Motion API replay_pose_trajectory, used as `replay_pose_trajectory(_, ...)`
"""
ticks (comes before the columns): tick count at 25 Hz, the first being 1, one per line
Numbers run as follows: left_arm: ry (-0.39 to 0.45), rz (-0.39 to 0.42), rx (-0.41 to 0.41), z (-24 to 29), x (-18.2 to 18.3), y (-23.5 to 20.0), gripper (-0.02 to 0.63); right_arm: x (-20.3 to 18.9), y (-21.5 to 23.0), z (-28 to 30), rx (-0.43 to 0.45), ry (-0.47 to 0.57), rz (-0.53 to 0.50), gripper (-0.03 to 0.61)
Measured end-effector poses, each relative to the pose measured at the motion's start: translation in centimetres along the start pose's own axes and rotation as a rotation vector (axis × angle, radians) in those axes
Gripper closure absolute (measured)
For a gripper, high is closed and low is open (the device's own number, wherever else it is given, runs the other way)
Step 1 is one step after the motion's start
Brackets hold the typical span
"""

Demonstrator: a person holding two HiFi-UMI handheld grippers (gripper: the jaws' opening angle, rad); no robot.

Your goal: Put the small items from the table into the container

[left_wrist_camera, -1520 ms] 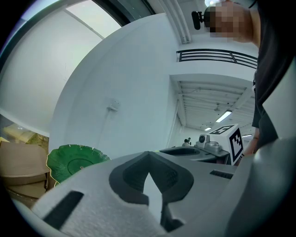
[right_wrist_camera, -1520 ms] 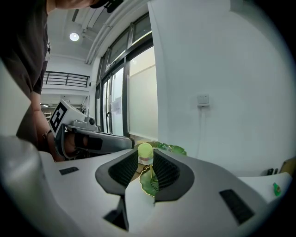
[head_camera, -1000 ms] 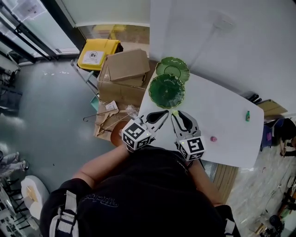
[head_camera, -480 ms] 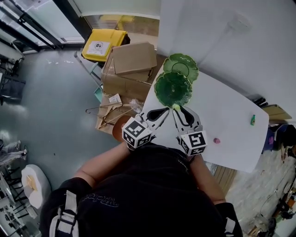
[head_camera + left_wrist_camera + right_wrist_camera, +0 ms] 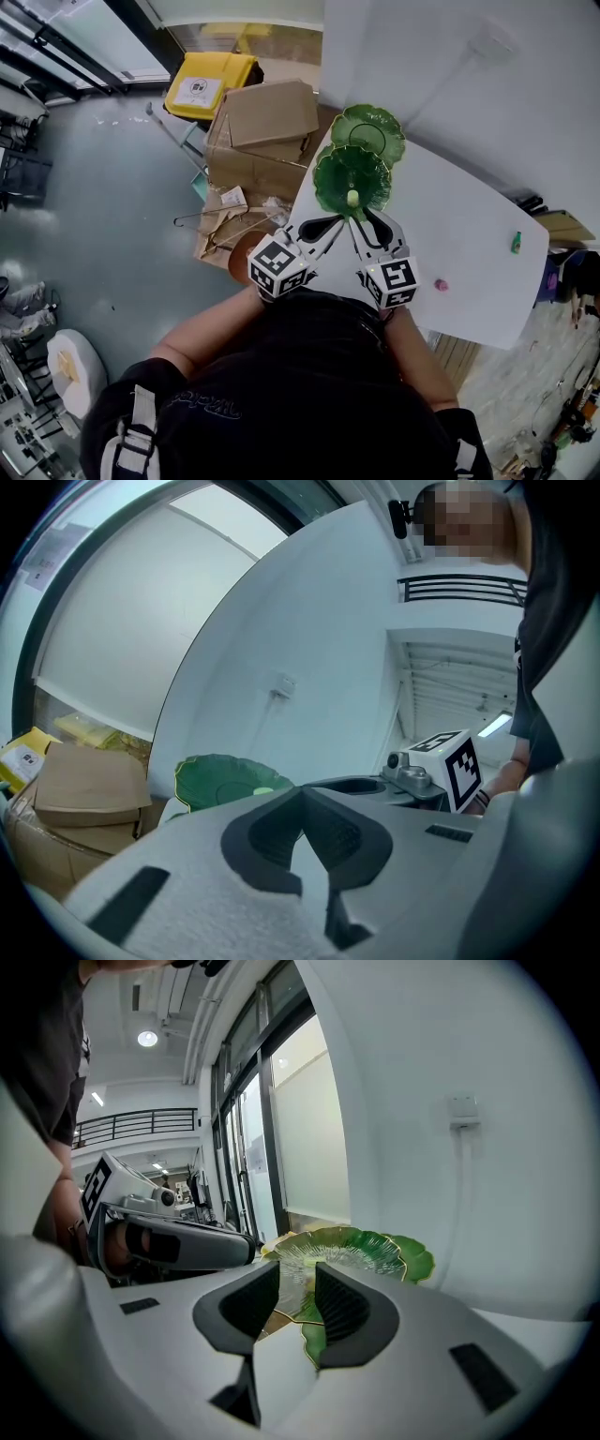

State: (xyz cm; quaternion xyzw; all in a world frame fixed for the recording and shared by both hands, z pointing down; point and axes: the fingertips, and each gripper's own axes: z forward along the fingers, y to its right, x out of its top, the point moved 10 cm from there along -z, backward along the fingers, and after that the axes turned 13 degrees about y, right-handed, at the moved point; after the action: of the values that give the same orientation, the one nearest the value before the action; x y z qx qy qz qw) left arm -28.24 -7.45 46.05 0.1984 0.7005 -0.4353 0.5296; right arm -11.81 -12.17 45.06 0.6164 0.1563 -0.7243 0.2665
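Two green leaf-shaped dishes sit at the far left corner of the white table point(image 5: 459, 216): a near one point(image 5: 330, 173) and a far one point(image 5: 371, 133). My right gripper point(image 5: 356, 210) reaches over the near dish's rim, shut on a small yellow-green item point(image 5: 352, 198) at its fingertips. In the right gripper view the jaws point(image 5: 296, 1274) stand a little apart with the dish point(image 5: 361, 1244) right ahead. My left gripper point(image 5: 337, 225) is beside it, shut and empty; the left gripper view shows its tips point(image 5: 300, 791) meeting, with a dish point(image 5: 220, 782) to the left. A pink item point(image 5: 441, 284) and a small green item point(image 5: 515, 243) lie on the table to the right.
Cardboard boxes point(image 5: 267, 122) and a yellow bin point(image 5: 208, 86) stand on the floor just beyond the table's left edge. Wire hangers point(image 5: 220, 230) lie on the floor below them. A white wall runs behind the table.
Both grippers have moved forward and down toward the green dishes. The yellow-green item travelled with the right gripper from over the table to over the near dish.
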Motion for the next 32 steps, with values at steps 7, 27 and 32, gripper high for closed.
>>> replay_pose_trajectory(7, 0.003, 0.002, -0.011, 0.0, 0.1, -0.1, 0.609, 0.6, -0.6, -0.4, -0.007, 0.032, -0.015, 0.468)
replay_pose_trajectory(27, 0.029, 0.067, -0.145, -0.9, 2.2, 3.5, 0.609, 3.2, -4.7, -6.2, -0.063, 0.150, -0.056, 0.551)
replay_pose_trajectory(32, 0.028, 0.073, -0.162, -1.3, 2.2, 4.0, 0.609, 3.4, -5.6, -6.6, -0.058, 0.161, -0.066, 0.560)
